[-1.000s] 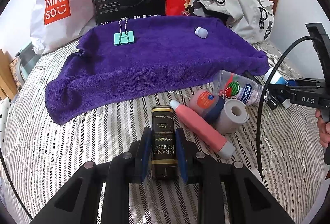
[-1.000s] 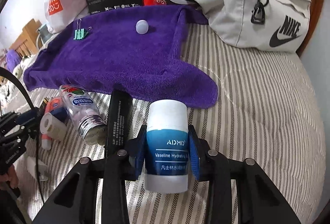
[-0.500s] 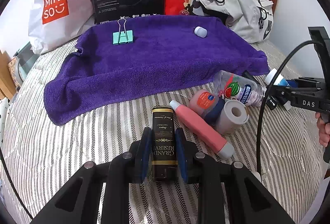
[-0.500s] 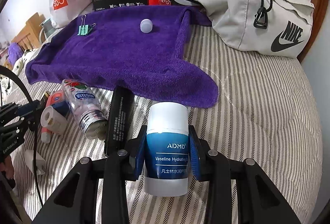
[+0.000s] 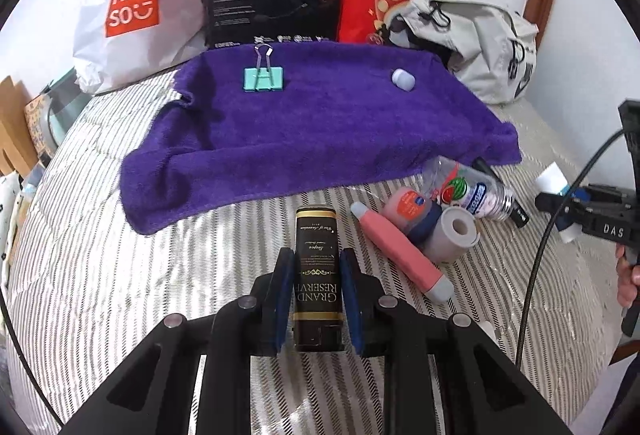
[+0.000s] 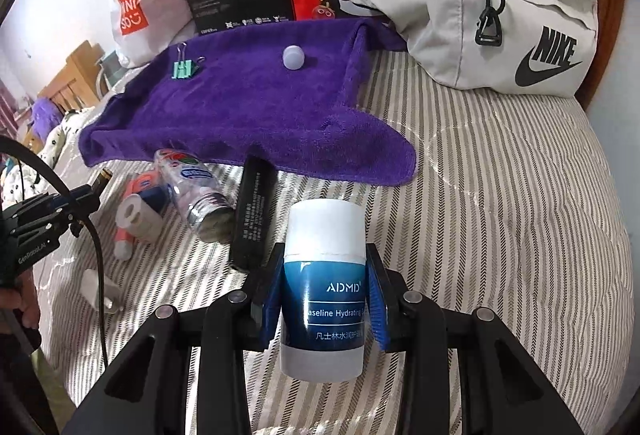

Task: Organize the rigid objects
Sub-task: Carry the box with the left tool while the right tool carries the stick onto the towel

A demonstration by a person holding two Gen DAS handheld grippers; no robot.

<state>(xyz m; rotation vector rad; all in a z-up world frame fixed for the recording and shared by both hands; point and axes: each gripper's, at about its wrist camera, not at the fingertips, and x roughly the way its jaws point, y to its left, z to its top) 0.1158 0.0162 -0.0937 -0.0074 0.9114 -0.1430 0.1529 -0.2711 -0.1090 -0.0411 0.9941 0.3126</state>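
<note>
Both hands are carrying something: the left hand-held gripper [image 5: 316,299] is clamping a black Grand Reserve tin [image 5: 317,275] at lower centre, the right hand-held gripper [image 6: 324,299] a Vaseline tube [image 6: 323,291]. Only a binder clip [image 5: 263,78] and small cap [image 5: 403,79] are lying on the purple towel [image 5: 312,131]; a cluster at centre right is waiting on the bed [image 5: 100,255].
</note>
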